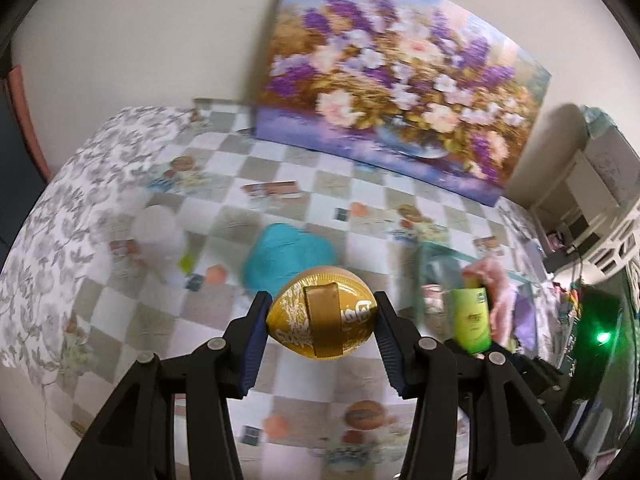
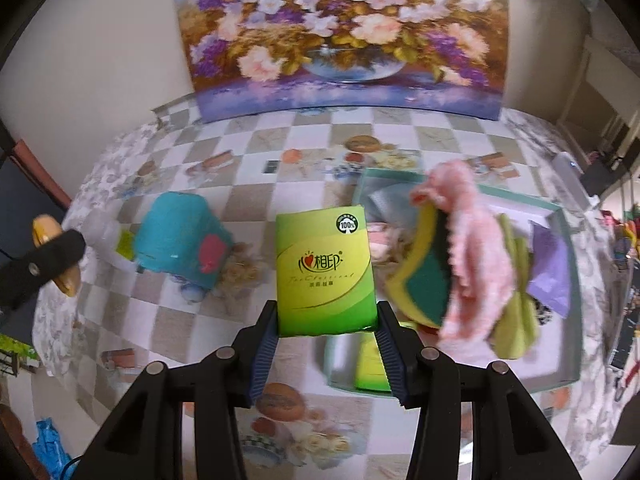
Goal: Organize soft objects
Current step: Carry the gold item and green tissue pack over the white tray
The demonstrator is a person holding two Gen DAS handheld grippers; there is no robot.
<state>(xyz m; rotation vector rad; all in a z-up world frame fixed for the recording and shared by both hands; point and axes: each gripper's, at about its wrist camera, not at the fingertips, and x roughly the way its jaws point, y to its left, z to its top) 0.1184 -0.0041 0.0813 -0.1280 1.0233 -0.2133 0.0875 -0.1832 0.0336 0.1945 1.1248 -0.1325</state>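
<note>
My left gripper (image 1: 322, 320) is shut on a gold oval packet (image 1: 322, 322) and holds it above the table. It also shows at the far left of the right wrist view (image 2: 52, 256). My right gripper (image 2: 326, 320) is shut on a green tissue pack (image 2: 325, 272), held above the table next to the pale green box (image 2: 568, 312). The pack also shows in the left wrist view (image 1: 472, 316). The box holds a pink fluffy cloth (image 2: 468, 256), a yellow-green sponge (image 2: 420, 276), a yellow-green cloth (image 2: 516, 316), a purple cloth (image 2: 550, 264) and another green pack (image 2: 370, 368).
A teal soft toy (image 2: 180, 236) with a red patch lies on the checkered tablecloth (image 2: 248, 184), left of centre. A white soft thing (image 1: 156, 228) lies further left. A flower painting (image 2: 344, 36) leans on the wall at the back. Shelves (image 1: 592, 200) stand at the right.
</note>
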